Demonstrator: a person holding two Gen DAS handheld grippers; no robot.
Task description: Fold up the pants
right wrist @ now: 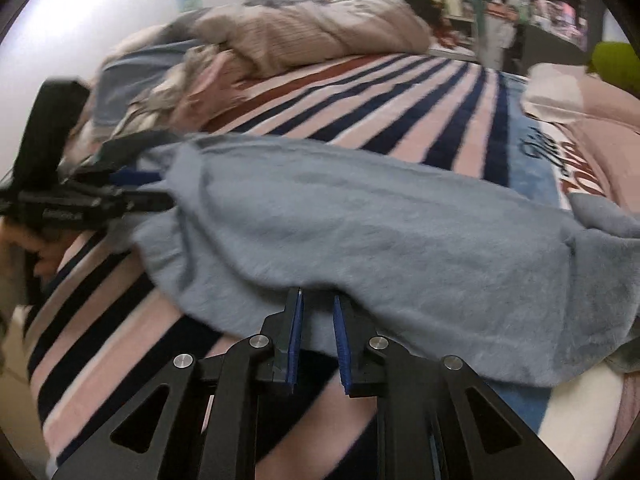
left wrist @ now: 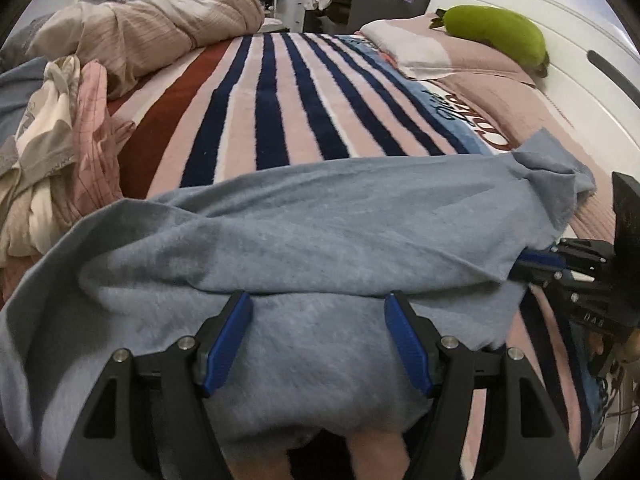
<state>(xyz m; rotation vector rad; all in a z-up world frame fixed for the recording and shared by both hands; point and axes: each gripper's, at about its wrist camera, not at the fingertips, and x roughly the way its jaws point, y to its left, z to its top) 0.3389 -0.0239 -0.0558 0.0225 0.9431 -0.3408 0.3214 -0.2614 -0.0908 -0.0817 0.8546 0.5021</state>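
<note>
one grey pants [left wrist: 320, 232]; left hand-held gripper [left wrist: 318, 300] apart, right hand-held gripper [right wrist: 318, 300] clamped (on pants).

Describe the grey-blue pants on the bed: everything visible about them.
The pants are soft, fleecy grey-blue fabric, lying crumpled across the striped blanket, with one layer folded over another and a rumpled end toward the pink pillow. The left tool sits with its jaws wide apart and the near edge of the cloth between them. The right tool has its jaws nearly together on a fold of the near edge.
</note>
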